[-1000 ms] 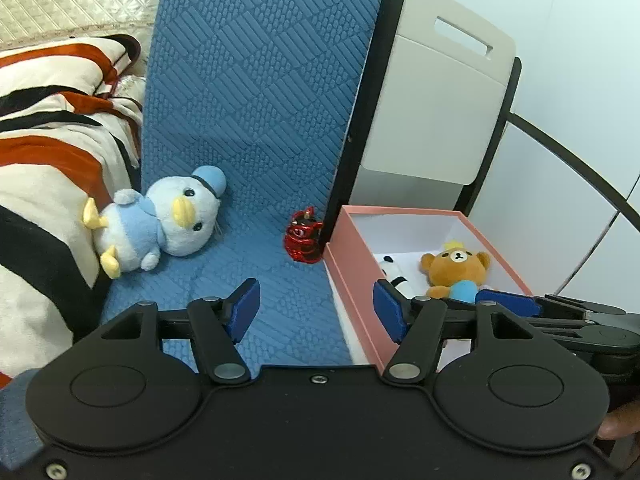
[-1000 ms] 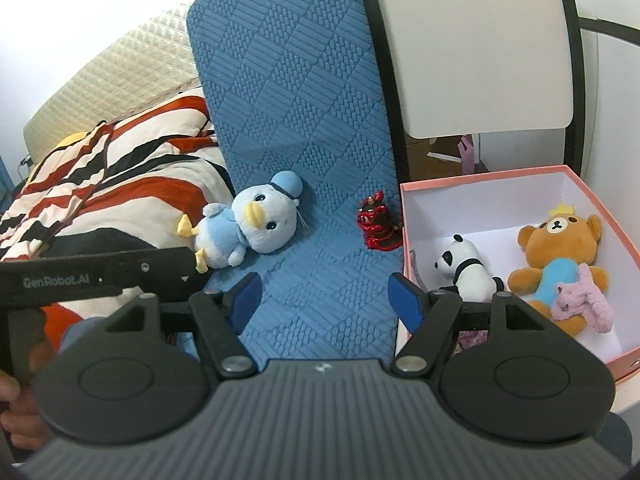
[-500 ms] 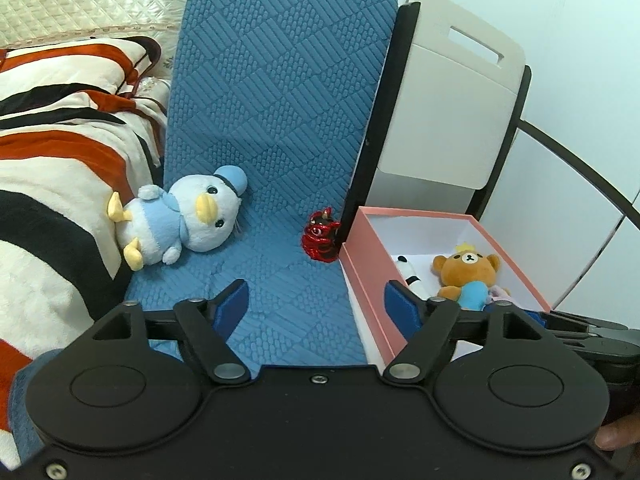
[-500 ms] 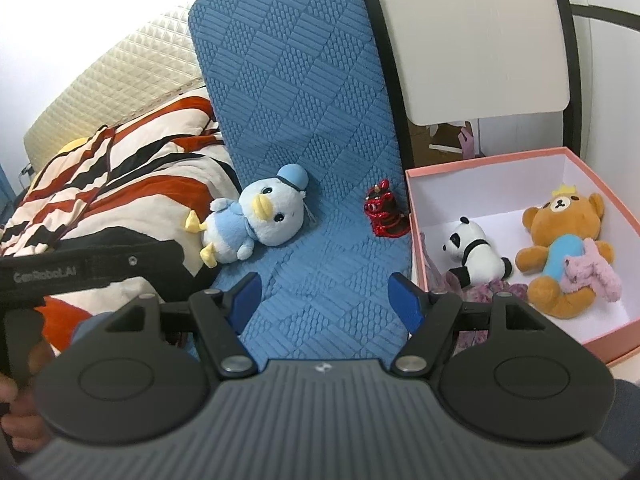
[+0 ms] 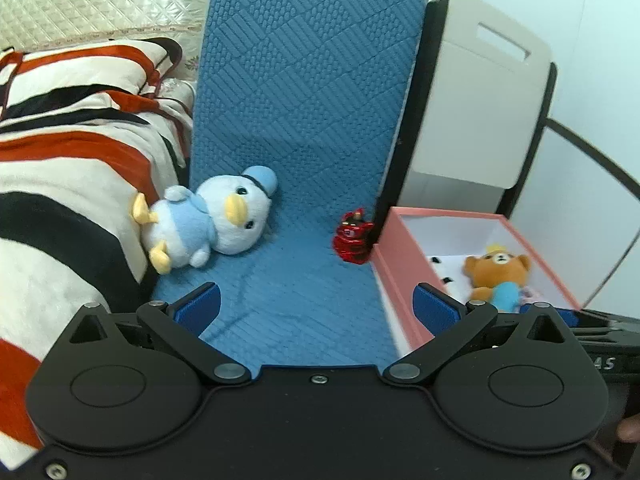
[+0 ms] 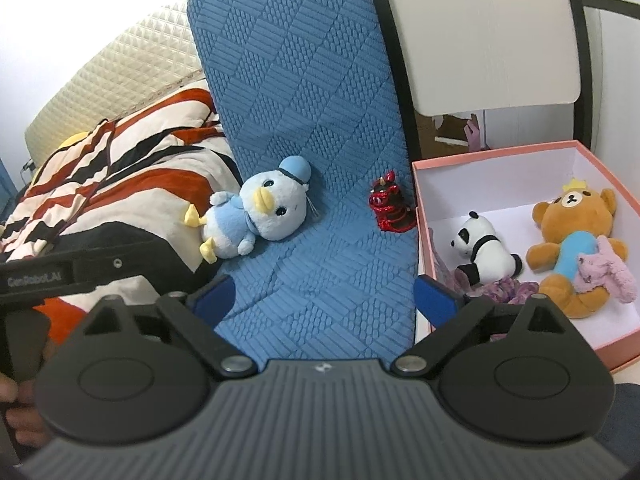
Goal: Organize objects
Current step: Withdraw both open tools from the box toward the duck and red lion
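Note:
A pale blue duck plush [image 5: 208, 224] [image 6: 260, 212] lies on its side on the blue quilted mat [image 5: 288, 292] [image 6: 320, 248]. A small shiny red toy [image 5: 354, 236] [image 6: 388, 208] stands beside the pink box [image 5: 394, 264] [image 6: 600, 152]. Inside the box are a brown bear [image 5: 498, 276] [image 6: 572, 236], a panda [image 6: 484, 252] and a pink plush [image 6: 608, 272]. My left gripper [image 5: 316, 306] hovers over the mat, jaws opening, nothing between them. My right gripper [image 6: 324, 296] does the same, its jaws also opening and empty.
A red, black and white striped blanket [image 5: 68, 168] [image 6: 120, 184] covers the bed on the left. A beige and black case [image 5: 476, 112] [image 6: 492, 36] stands behind the box. The other gripper's bar [image 6: 72, 268] crosses the right wrist view at left.
Both pairs of jaws have spread wider. The left gripper has shifted, so the duck and red toy sit further right in its view.

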The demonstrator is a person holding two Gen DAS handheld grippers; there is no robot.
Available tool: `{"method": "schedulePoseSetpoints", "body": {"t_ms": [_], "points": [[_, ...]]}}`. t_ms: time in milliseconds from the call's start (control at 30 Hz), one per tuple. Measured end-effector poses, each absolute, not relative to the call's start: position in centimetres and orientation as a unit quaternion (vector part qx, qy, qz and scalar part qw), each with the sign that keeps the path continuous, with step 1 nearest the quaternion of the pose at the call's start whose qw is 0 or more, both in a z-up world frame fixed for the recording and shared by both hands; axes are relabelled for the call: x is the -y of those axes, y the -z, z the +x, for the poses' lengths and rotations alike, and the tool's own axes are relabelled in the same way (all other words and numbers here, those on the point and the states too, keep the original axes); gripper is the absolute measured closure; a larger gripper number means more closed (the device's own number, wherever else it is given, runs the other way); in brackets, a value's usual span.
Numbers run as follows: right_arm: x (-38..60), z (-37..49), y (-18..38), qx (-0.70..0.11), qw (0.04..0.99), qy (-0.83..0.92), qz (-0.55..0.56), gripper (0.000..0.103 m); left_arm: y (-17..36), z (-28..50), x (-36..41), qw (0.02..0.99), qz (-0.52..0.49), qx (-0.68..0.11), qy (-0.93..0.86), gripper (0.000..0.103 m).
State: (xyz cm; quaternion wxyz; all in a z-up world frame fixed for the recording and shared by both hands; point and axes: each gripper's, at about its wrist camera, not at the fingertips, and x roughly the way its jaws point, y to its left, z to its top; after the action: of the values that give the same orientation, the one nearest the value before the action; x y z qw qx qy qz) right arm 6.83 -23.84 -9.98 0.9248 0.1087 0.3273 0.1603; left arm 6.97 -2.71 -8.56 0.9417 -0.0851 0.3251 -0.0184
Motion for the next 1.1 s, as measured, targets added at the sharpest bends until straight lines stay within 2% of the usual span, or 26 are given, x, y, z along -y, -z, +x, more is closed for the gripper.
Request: {"method": "schedulePoseSetpoints", "body": {"t_ms": [667,800,1100], "points": [[21.1,14.3,13.1,-0.330,0.929,-0.136,0.100,0.007,12.7,17.2,-1.7,0.930,0.069,-0.362,-0.010,0.001],[19.8,16.4,13.8,-0.330,0.932,-0.129,0.082,0.025,14.6,19.9,-2.2,0.922,0.094,-0.375,0.000,0.001],[17.5,22.4,16.4,-0.327,0.938,-0.107,0.049,0.031,19.5,27.7,-3.7,0.895,0.174,-0.411,0.011,0.001]]}}
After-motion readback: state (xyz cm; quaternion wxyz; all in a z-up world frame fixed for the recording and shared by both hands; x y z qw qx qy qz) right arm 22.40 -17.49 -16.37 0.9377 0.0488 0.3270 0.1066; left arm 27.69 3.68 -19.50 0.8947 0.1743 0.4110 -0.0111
